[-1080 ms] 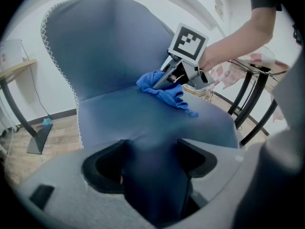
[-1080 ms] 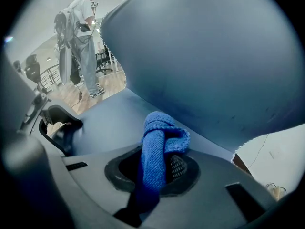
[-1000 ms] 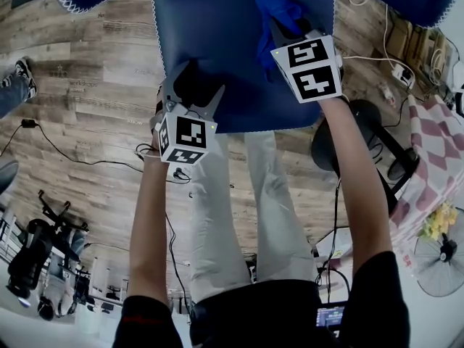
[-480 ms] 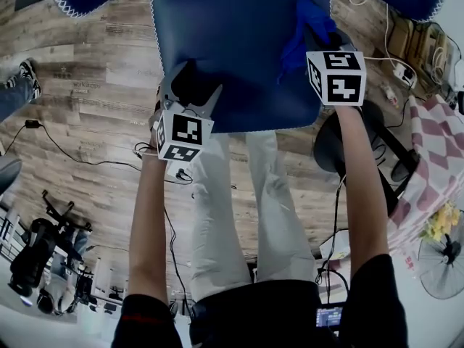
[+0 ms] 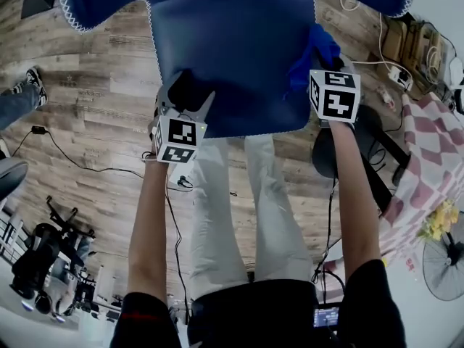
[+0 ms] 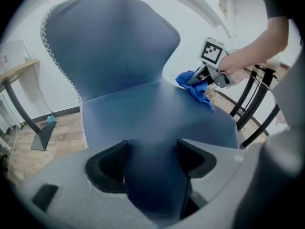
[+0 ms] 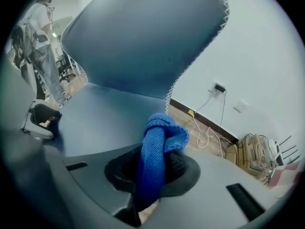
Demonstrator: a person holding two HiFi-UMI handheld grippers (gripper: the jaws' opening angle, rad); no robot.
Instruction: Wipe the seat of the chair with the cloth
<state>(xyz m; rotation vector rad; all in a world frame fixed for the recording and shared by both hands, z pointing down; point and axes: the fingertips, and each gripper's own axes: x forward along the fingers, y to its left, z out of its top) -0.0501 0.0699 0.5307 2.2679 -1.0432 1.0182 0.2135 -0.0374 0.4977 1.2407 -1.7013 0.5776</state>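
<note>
Your right gripper (image 5: 324, 65) pinches the cloth (image 5: 313, 49) at the right edge of the seat (image 5: 232, 56) (white-stitched rim). Your left gripper (image 5: 185, 93), jaws wide, is at the front edge, with open blue seat between them.

One blue chair (image 5: 232, 56), one blue cloth (image 5: 313, 53), two grippers: left gripper (image 6: 151, 159), right gripper (image 7: 151, 168).

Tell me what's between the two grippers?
Only bare blue padded chair seat, between the left gripper and the right gripper holding the blue knitted cloth; head view.
</note>
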